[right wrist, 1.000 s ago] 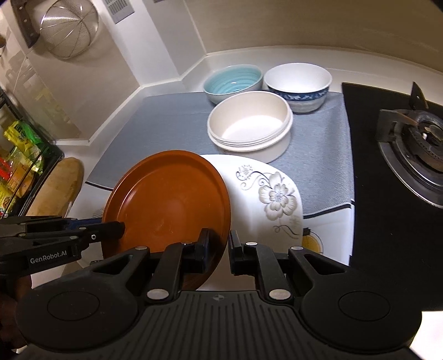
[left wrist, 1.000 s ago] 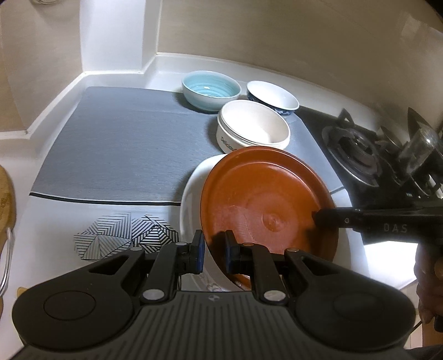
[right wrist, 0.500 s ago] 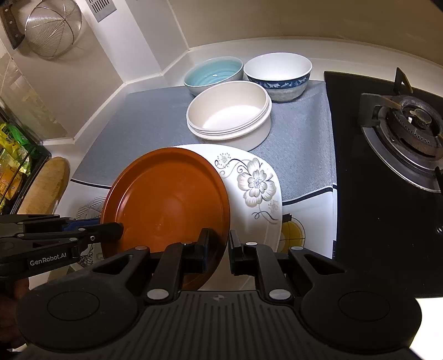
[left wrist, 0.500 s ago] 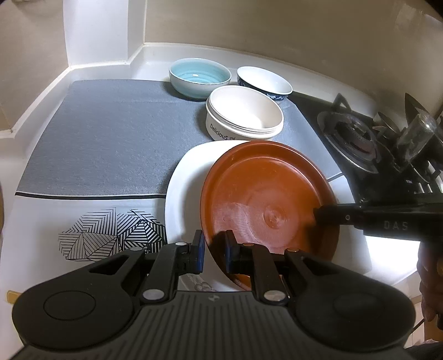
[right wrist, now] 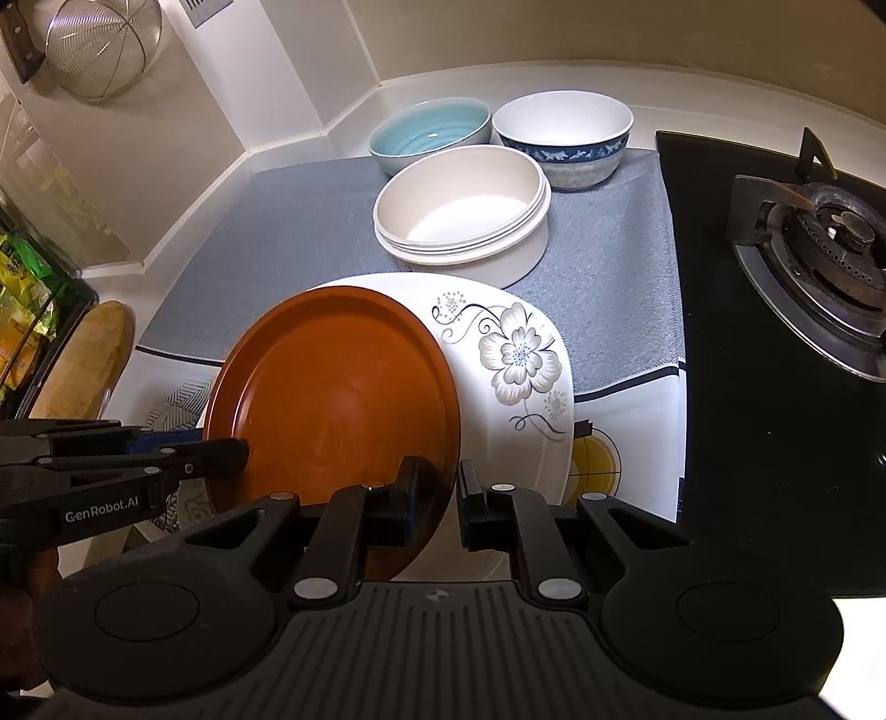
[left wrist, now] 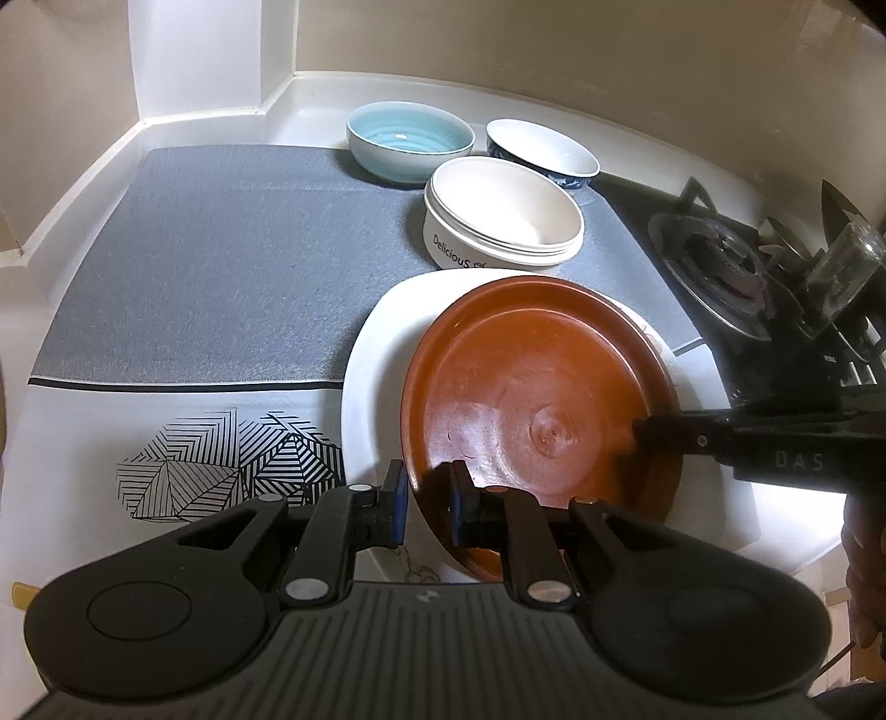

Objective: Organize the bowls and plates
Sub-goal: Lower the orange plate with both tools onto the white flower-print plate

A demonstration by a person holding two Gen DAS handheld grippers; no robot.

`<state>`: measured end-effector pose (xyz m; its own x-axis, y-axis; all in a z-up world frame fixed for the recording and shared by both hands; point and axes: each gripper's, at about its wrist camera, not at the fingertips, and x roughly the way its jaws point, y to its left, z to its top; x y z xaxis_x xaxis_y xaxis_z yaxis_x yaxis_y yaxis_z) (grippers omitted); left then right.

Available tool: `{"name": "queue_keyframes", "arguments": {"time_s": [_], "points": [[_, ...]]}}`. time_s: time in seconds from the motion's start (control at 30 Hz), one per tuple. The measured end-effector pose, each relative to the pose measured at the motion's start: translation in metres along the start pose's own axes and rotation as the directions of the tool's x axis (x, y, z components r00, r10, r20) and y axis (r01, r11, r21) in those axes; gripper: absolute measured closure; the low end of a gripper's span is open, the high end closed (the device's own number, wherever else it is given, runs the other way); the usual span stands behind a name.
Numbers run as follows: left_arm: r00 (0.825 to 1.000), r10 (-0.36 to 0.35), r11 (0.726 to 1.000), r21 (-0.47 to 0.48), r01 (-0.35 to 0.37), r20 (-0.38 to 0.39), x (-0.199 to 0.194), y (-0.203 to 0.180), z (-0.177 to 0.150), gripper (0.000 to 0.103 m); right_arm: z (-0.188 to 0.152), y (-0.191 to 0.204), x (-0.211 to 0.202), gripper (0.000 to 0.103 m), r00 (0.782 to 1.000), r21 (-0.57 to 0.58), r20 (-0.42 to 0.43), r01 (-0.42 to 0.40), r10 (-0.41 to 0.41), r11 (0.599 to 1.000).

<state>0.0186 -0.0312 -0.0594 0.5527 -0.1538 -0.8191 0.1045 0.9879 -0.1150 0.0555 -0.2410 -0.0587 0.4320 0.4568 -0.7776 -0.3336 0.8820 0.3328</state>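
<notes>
A brown plate [left wrist: 537, 382] [right wrist: 338, 387] is held over a white floral plate [left wrist: 382, 354] [right wrist: 515, 354] on the counter. My left gripper [left wrist: 426, 498] is shut on the brown plate's left rim; it also shows in the right wrist view [right wrist: 221, 451]. My right gripper [right wrist: 437, 487] is shut on the plate's opposite rim; it also shows in the left wrist view [left wrist: 653, 429]. Behind stand a cream bowl stack [left wrist: 504, 216] [right wrist: 462, 213], a light blue bowl [left wrist: 410, 138] [right wrist: 429, 133] and a blue-patterned white bowl [left wrist: 542, 152] [right wrist: 562, 138].
A grey mat [left wrist: 221, 266] covers the counter left of the bowls. A gas stove [right wrist: 819, 238] [left wrist: 720, 260] lies at the right. A wooden board [right wrist: 83, 360] and a metal strainer [right wrist: 102, 47] are at the left. A glass [left wrist: 841, 266] stands by the stove.
Both grippers have carried the brown plate forward and lower over the white floral plate; the bowls appear nearer. Both grips are unchanged.
</notes>
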Motion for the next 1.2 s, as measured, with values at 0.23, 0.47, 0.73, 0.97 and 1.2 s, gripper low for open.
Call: {"name": "queue_keyframes", "arguments": {"time_s": [0.23,0.47,0.73,0.97,1.2], "points": [[1.000,-0.005,1.000,-0.010,0.005,-0.008,0.004,0.001,0.001,0.087,0.003,0.002,0.004,0.088,1.000,-0.016,-0.020,0.016,-0.016,1.000],[1.000,-0.010,1.000,-0.012,0.010,-0.015,0.008,0.000,0.003,0.087,0.006,0.000,0.009,0.088,0.998,-0.019,-0.046,0.033,-0.034,0.999],[1.000,-0.017,1.000,-0.004,0.017,-0.017,0.010,-0.002,0.003,0.087,0.006,0.001,0.011,0.088,0.997,-0.022,-0.058,0.043,-0.044,0.999],[1.000,-0.022,1.000,0.001,0.022,-0.016,0.013,-0.004,0.004,0.086,0.007,0.000,0.011,0.088,0.996,-0.028,-0.065,0.056,-0.058,0.998],[1.000,-0.015,1.000,0.004,0.015,-0.012,0.013,-0.005,0.004,0.085,0.007,0.003,0.010,0.088,0.995,-0.042,-0.063,0.071,-0.074,0.997]]}}
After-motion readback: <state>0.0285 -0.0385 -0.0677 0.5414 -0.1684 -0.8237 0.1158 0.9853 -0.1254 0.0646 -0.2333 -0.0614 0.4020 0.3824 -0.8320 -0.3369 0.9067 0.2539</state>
